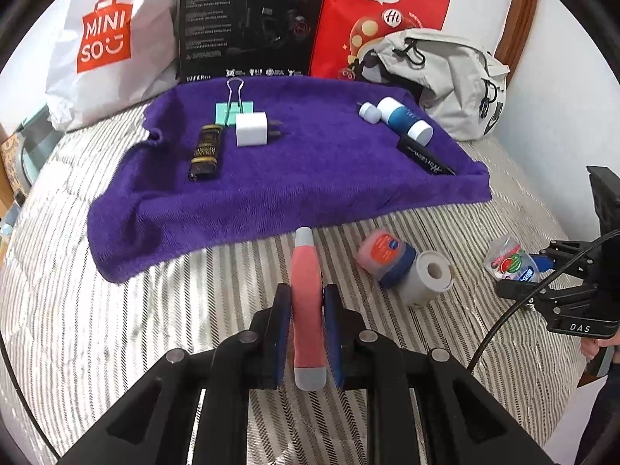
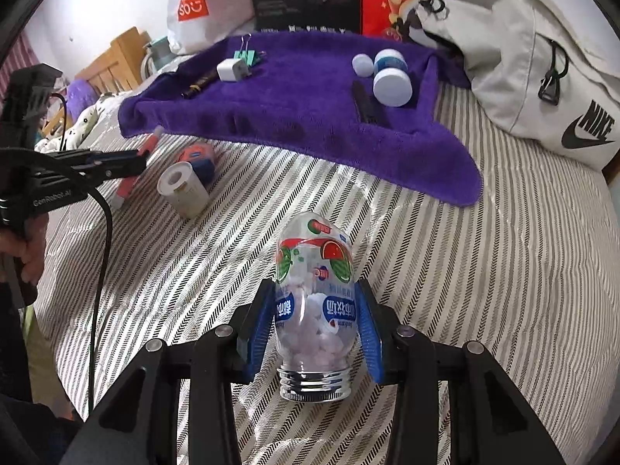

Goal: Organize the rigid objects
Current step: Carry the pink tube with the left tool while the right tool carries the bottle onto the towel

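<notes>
My left gripper is shut on a pink tool with grey ends, held lengthwise above the striped bed. My right gripper is shut on a clear candy bottle with a watermelon label, its silver cap toward the camera. Ahead lies a purple towel. On its left part sit a teal binder clip, a white charger and a black-gold lighter. Its right part holds a blue-white bottle, a small white cap and a black pen box.
A red-lidded blue jar and a white tape roll lie on the bedsheet near the towel's front edge. Behind the towel stand a Miniso bag, a black box and a red bag; a grey backpack lies right.
</notes>
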Demonstrator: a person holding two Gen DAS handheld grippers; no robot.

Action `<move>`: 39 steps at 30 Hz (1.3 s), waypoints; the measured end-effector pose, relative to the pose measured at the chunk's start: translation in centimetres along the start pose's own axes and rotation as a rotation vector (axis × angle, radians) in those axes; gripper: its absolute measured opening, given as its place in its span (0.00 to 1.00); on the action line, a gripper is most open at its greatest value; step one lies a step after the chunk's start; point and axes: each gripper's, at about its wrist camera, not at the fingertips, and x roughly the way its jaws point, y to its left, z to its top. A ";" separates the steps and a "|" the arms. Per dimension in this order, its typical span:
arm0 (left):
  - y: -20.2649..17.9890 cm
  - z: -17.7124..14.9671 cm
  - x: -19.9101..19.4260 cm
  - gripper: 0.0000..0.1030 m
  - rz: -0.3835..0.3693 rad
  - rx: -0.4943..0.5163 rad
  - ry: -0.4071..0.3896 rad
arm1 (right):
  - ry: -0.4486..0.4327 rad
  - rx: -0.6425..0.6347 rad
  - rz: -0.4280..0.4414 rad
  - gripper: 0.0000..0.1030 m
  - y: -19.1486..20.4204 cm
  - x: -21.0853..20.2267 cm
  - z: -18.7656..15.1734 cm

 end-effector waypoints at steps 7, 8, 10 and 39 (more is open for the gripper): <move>0.1 -0.3 0.4 0.16 -0.002 0.000 0.012 | -0.016 -0.062 -0.058 0.41 0.9 -0.2 -1.0; 0.1 -0.3 0.4 0.16 0.000 0.001 0.011 | -0.021 -0.070 -0.062 0.41 1.0 -0.2 -1.1; 0.0 -0.3 0.4 0.16 0.001 0.002 0.016 | -0.019 -0.049 -0.037 0.40 0.5 -0.3 -1.0; 0.7 1.8 -0.8 0.16 -0.023 -0.009 -0.004 | -0.024 -0.007 0.017 0.39 -0.4 1.5 2.7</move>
